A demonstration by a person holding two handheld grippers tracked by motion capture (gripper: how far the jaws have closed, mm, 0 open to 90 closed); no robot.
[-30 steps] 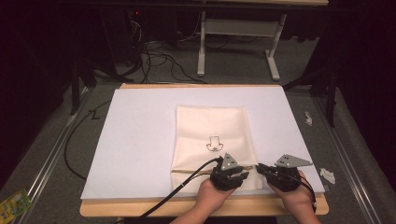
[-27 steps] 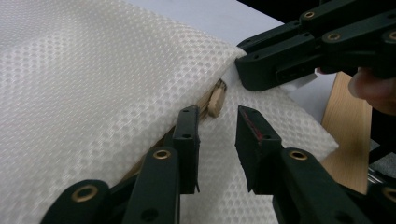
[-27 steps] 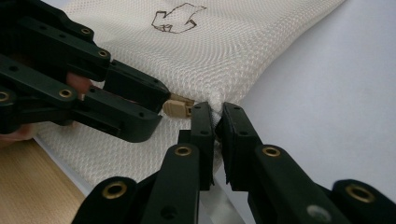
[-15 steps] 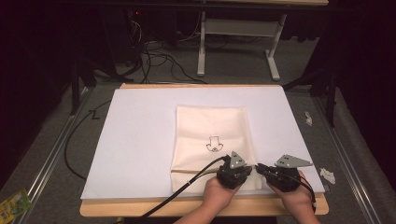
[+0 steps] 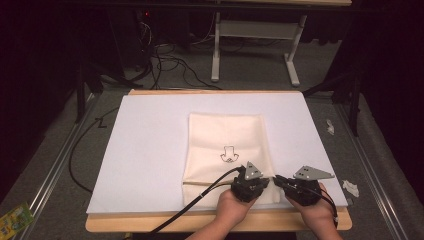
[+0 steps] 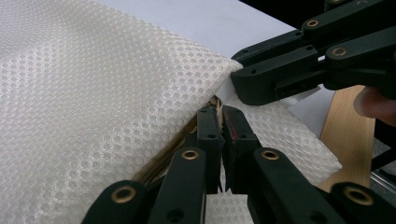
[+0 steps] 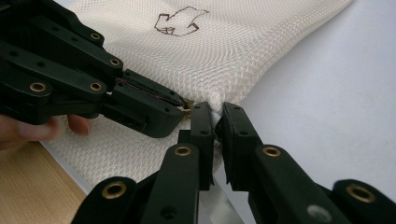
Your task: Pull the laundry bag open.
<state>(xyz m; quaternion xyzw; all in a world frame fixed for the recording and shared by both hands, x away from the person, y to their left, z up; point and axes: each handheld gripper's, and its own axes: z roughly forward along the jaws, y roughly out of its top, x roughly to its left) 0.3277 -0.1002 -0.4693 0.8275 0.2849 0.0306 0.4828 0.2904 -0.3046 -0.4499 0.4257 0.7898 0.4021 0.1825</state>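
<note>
A cream mesh bag [image 5: 225, 135] with a small black drawing [image 5: 229, 155] lies flat on the white sheet [image 5: 150, 140]. A tan zipper runs along its near edge. My left gripper [image 5: 267, 181] points right and is shut on the zipper pull [image 6: 215, 103] at the bag's near right corner. Facing it, my right gripper [image 5: 276, 180] is shut on the corner fabric [image 7: 215, 100] beside the zipper's end. The two sets of jaws almost touch tip to tip. In the right gripper view the left gripper [image 7: 180, 105] comes in from the left.
The sheet covers a wooden table [image 5: 150, 222] whose front edge lies just under both hands. Crumpled white scraps [image 5: 350, 187] lie on the grey floor to the right, and a green packet [image 5: 12, 220] at bottom left. Cables and a white frame [image 5: 255, 30] stand behind the table.
The left gripper has shifted slightly right along the bag's near edge, closing on the right gripper. The right gripper and the bag have stayed put.
</note>
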